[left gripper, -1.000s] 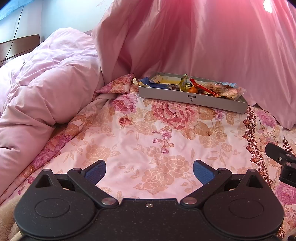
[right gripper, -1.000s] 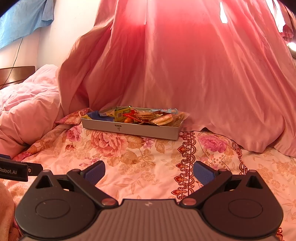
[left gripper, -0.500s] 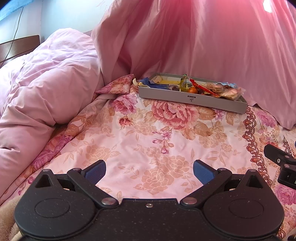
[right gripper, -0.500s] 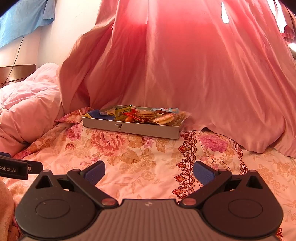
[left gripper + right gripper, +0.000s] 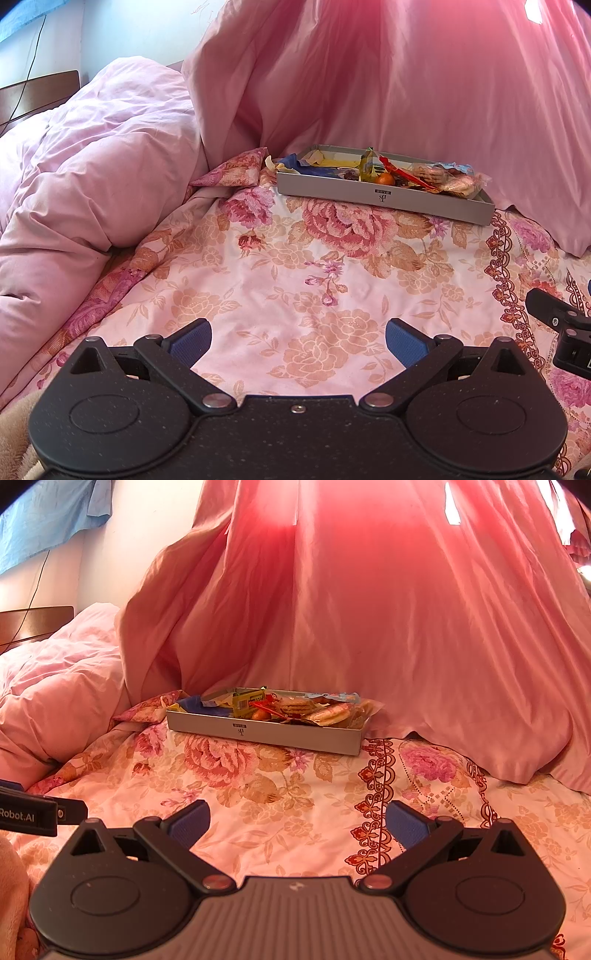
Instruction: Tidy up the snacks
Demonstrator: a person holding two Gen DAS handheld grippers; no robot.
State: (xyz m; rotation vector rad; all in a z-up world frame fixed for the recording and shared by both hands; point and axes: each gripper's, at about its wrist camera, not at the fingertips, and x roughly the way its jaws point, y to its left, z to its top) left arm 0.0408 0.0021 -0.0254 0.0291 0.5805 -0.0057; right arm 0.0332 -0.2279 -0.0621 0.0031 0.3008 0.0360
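Both claws hover low over the bed (image 5: 295, 266), well apart from the tray (image 5: 384, 195) at the far side. The left claw (image 5: 297, 341) has its fingers spread wide with nothing between them; the right claw (image 5: 297, 821) is likewise spread and empty. Each claw shows at the edge of the other's view, so the two are held side by side, both aimed at the tray, probably to keep it framed

The snacks (image 5: 295, 707) lie piled inside the tray: wrapped biscuits at its right end, a yellow packet and a small orange item near the middle, blue wrappers at the left. Some wrappers overhang the rim. The tray rests flat on the floral bedspread, just in front of the curtain (image 5: 369, 609) and near the duvet (image 5: 92, 155). No loose snack is visible on the bedspread

This layout fits either a gathered tray or a heap awaiting sorting; the views do not settle which
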